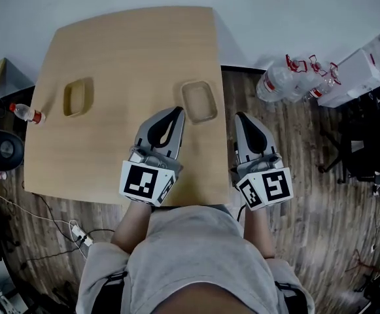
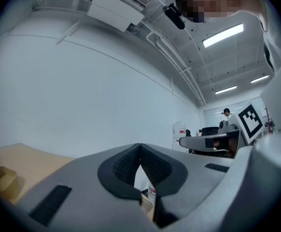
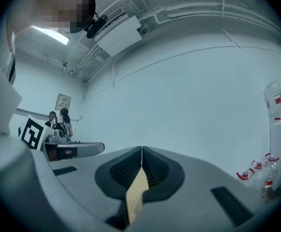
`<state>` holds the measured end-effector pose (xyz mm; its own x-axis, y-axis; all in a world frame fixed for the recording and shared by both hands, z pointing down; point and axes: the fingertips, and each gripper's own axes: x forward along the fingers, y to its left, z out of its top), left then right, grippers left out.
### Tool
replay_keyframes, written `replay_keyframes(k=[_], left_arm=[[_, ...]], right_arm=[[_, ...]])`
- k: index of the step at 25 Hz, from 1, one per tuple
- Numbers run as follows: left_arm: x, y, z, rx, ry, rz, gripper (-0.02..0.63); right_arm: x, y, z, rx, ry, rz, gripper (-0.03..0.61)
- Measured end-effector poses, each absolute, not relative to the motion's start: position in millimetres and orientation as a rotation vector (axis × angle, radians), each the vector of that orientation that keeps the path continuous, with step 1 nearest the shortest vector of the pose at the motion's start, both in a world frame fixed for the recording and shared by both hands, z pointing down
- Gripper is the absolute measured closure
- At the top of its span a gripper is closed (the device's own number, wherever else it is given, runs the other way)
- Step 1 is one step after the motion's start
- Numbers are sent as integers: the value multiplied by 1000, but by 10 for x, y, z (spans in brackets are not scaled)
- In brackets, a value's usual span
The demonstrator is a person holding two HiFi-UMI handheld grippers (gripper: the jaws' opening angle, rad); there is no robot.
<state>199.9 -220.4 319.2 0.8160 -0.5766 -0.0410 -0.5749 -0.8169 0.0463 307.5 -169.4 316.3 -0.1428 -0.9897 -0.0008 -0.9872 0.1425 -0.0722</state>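
A light wooden table [image 1: 131, 51] carries two shallow wooden trays. One tray [image 1: 78, 97] lies at the left, the other [image 1: 199, 101] near the right edge. My left gripper [image 1: 178, 112] hovers over the table's front, its tips just left of the right tray, jaws shut and holding nothing. My right gripper [image 1: 241, 117] hangs past the table's right edge over the floor, also shut and holding nothing. In the left gripper view the jaws [image 2: 140, 147] meet tip to tip, pointing at a white wall. The right gripper view shows its jaws [image 3: 141, 152] closed the same way.
A small red-capped bottle [image 1: 26, 112] lies at the table's left edge. Water bottles [image 1: 288, 80] and white boxes [image 1: 366, 67] sit on the wooden floor to the right. A black round device [image 1: 0, 150] and cables [image 1: 59, 224] are at the left.
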Motion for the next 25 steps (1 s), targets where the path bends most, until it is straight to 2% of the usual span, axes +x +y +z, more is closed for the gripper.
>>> replay_keyframes(k=[8, 25], left_arm=[[2214, -2142, 3279, 2887, -1126, -61, 598], [2208, -2168, 3629, 2747, -1319, 39, 598]], right_arm=[[3369, -1792, 3280, -1889, 2463, -127, 568], [3358, -2115, 4018, -1742, 2658, -363, 568]])
